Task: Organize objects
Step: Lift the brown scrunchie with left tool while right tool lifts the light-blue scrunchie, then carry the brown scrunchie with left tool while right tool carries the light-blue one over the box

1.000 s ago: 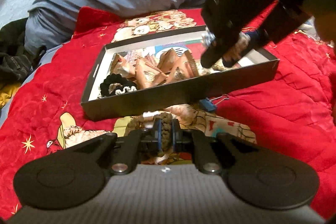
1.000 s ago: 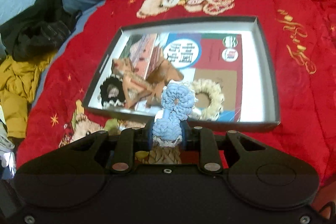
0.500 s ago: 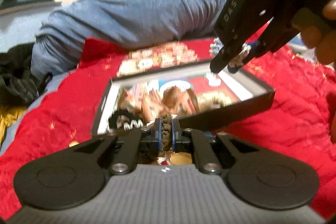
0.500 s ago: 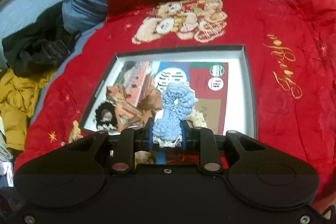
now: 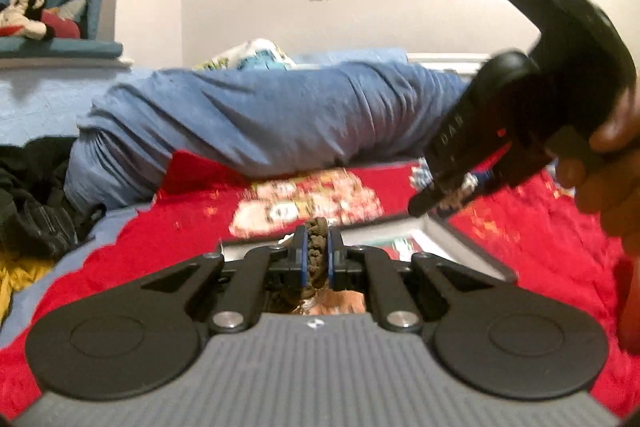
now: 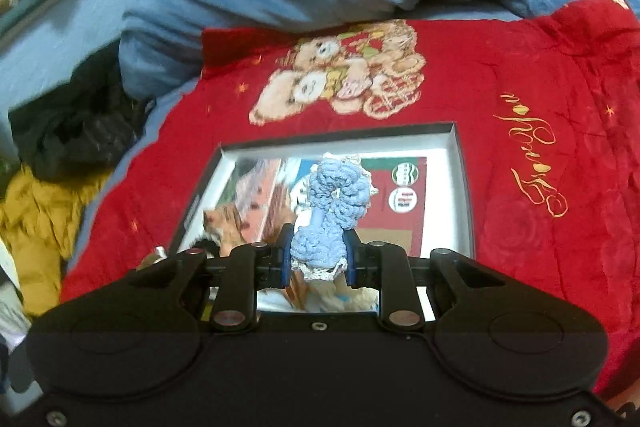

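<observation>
Crocheted blue scrunchie [image 6: 334, 205], ruffled, pinched in right gripper [image 6: 318, 253] above shallow dark-walled box [image 6: 464, 187] | left gripper [image 5: 316, 253] clamped on knobbly brown braided band [image 5: 316, 247] | plush red blanket [image 6: 520, 75], gold script "I Love You" [image 6: 534, 159].

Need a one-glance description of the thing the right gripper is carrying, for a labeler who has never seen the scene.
Find the red blanket with the teddy bear print, then the shallow black box lying on it. Over that box, the right gripper is shut on a light blue crocheted scrunchie with a whitish edge, the only blue one.
</observation>
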